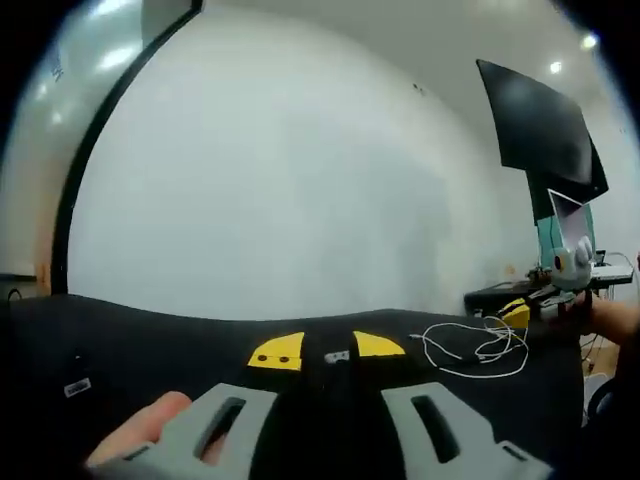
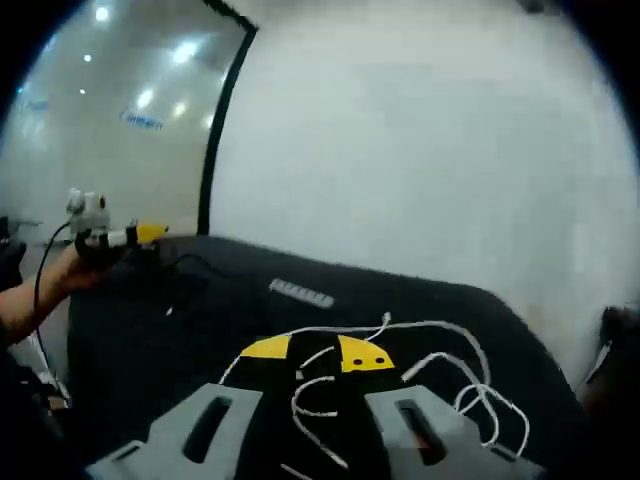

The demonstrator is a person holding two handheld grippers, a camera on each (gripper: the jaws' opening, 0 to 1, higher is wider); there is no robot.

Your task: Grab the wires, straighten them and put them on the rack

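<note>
In the left gripper view, our left tongs (image 1: 328, 355) stood spread over the black bench (image 1: 150, 340), their yellow tips apart with nothing between them. A fingertip (image 1: 140, 435) of the hand holding them showed at the lower left, beside the grey arm of the tongs. The white wires (image 1: 478, 345) lay in a loose tangle on the bench, off to the right of the left tongs and clear of them. Beyond the tangle, at the far right edge, the other hand (image 1: 610, 320) held the right tongs, seen small and side-on. A dark monitor (image 1: 540, 130) stood behind them against the white wall (image 1: 300, 180).

In the right gripper view, our right tongs (image 2: 317, 352) were likewise spread, poised directly over the wires (image 2: 440, 350). White strands ran between and around the yellow tips, one curling down through the gap between the grey arms, others looping away to the right across the bench (image 2: 160, 340). We could not tell whether the tips touched any strand; nothing was pinched. A small grey strip (image 2: 301, 292) lay on the bench further back. At the far left, a hand (image 2: 75, 262) held the left tongs, near the bench's edge.
</note>
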